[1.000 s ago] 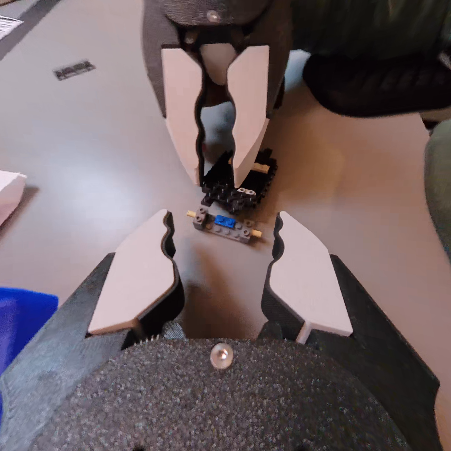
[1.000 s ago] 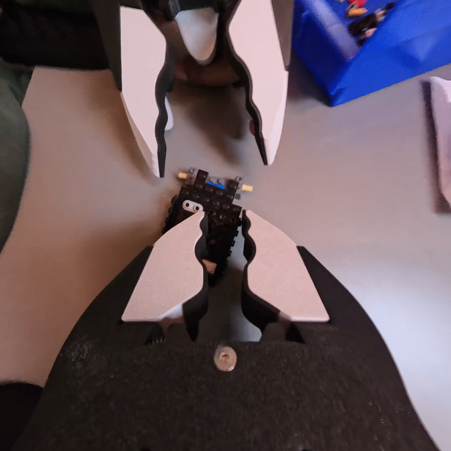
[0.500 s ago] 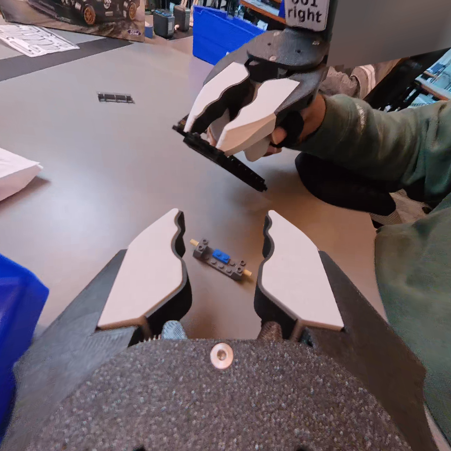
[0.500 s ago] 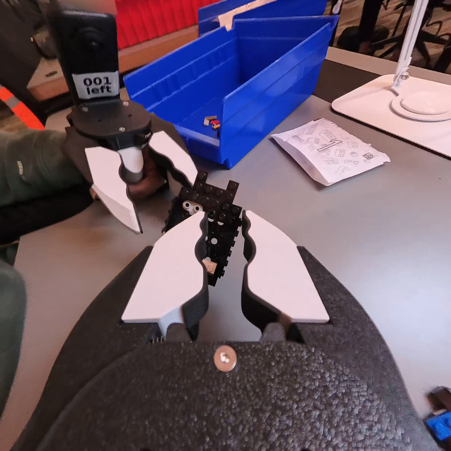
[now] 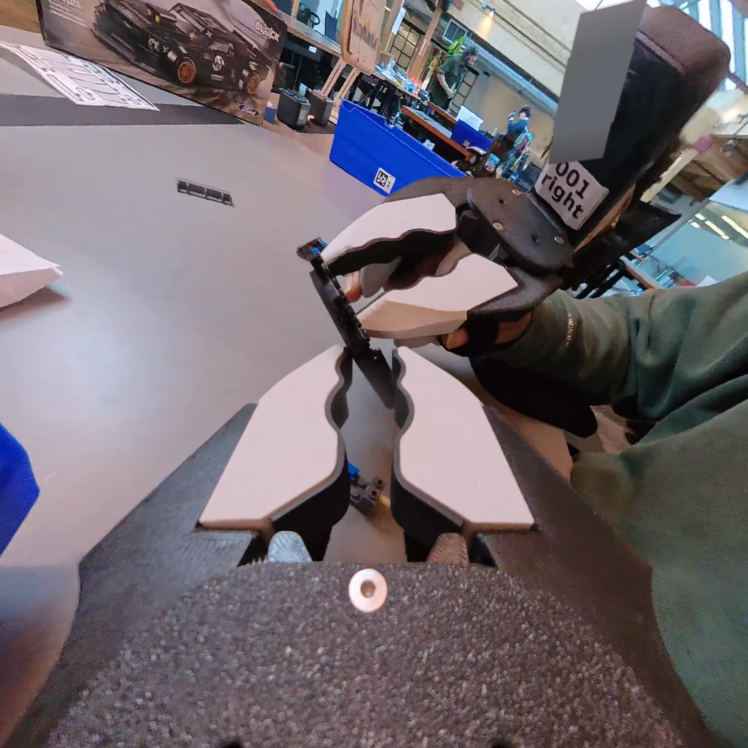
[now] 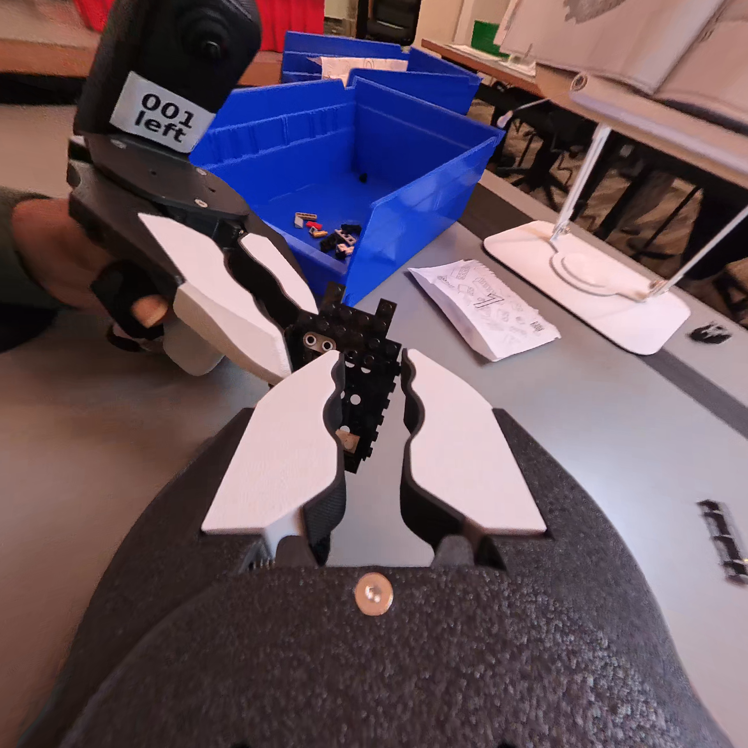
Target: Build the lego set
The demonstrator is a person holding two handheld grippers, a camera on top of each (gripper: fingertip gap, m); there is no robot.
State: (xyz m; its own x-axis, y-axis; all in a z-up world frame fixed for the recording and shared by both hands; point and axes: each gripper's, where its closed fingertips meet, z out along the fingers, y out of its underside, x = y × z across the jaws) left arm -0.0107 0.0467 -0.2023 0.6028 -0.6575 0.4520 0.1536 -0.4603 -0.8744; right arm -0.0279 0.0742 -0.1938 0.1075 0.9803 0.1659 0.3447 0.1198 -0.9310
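My right gripper (image 6: 370, 356) is shut on a flat black brick assembly (image 6: 352, 324) and holds it tilted above the grey table. It also shows in the left wrist view (image 5: 340, 287), coming in from the right with the black assembly (image 5: 330, 283) seen edge-on. My left gripper (image 5: 369, 354) has its jaws closed onto the assembly's lower end; in the right wrist view (image 6: 299, 336) it grips the left edge. A small grey piece with a blue plate (image 5: 366, 491) lies on the table under the left fingers.
An open blue bin (image 6: 404, 226) with several loose bricks (image 6: 328, 234) stands behind. A printed paper bag (image 6: 481, 307), a white lamp base (image 6: 587, 283) and a black strip piece (image 6: 724, 542) lie to the right. In the left wrist view there is a car-picture box (image 5: 162, 48) and another blue bin (image 5: 384, 149). Only a small space, under 4 cm, lies between the two pairs of fingers.
My right gripper lifted the black assembly off the table and turned it upright. My left gripper rose from over the grey piece, narrowed, and closed on the assembly's lower end.
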